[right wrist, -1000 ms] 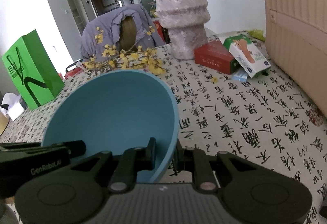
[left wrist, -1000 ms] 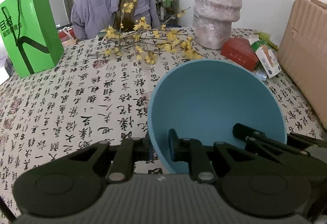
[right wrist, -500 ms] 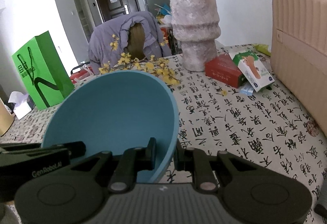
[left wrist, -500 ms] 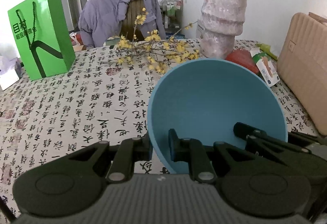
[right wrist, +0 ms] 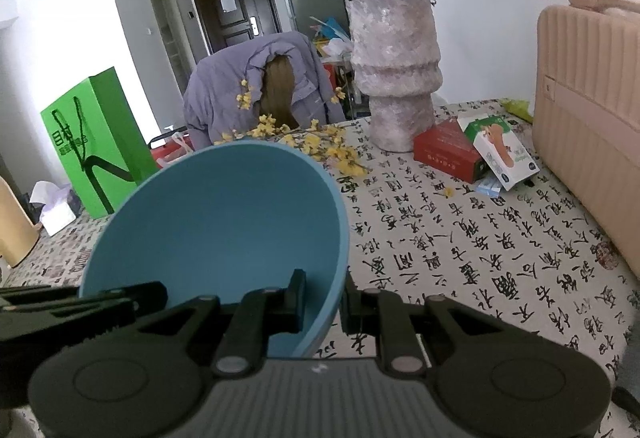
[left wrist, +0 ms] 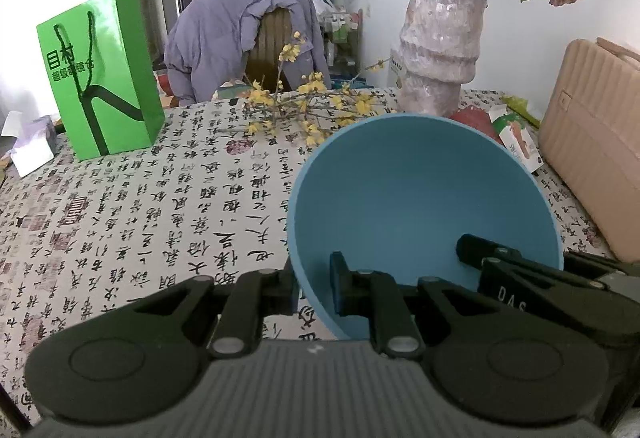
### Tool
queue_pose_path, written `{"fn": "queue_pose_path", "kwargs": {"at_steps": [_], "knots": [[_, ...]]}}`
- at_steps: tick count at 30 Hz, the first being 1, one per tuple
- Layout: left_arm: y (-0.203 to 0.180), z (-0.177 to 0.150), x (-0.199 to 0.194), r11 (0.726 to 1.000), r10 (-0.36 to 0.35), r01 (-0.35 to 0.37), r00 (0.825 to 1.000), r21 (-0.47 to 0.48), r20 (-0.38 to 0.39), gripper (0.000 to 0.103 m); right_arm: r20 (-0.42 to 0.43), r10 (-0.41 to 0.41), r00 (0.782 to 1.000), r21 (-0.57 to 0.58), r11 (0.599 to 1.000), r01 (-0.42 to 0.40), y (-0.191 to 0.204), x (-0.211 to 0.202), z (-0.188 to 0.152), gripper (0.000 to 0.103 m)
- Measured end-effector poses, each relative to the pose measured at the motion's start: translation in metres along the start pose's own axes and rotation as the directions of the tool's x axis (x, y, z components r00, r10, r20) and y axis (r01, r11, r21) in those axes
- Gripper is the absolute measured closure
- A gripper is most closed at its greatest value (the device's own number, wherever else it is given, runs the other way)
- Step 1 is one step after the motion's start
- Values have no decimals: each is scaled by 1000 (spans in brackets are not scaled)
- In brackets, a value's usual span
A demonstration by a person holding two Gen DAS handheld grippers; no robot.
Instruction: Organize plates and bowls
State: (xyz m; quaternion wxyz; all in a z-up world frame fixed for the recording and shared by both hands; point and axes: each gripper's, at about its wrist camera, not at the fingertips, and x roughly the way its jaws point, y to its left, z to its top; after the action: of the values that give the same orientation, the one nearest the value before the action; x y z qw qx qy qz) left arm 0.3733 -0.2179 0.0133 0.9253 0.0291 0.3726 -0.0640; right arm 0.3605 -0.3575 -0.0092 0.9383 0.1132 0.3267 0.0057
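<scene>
Two grippers hold one blue bowl (left wrist: 420,198) between them, lifted above the bench (left wrist: 160,218) and tipped so its hollow faces the holder. Left gripper (left wrist: 314,290) pinches the bowl's left rim, one finger inside the wall and one outside; right gripper (right wrist: 322,302) pinches the opposite rim the same way, so both are narrowed onto the thin wall. Neither hand is nearer; the bowl sits squarely between them. Below lies a cloth printed with black calligraphy. Further back stand a green paper bag (left wrist: 100,78), yellow flowering twigs (left wrist: 308,110), a tall rough vase (right wrist: 394,78) of faded roses, small cartons (right wrist: 472,150) and a beige suitcase (right wrist: 592,118). No plates or stack are visible, so the destination cannot be told.
</scene>
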Motion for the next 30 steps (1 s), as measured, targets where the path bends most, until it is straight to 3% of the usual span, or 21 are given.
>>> {"fn": "queue_pose_path", "kwargs": {"at_steps": [30], "knots": [[38, -16, -49, 999, 20, -17, 998, -51, 54, 88, 26, 36, 999, -52, 998, -34, 46, -39, -8, 87]]}}
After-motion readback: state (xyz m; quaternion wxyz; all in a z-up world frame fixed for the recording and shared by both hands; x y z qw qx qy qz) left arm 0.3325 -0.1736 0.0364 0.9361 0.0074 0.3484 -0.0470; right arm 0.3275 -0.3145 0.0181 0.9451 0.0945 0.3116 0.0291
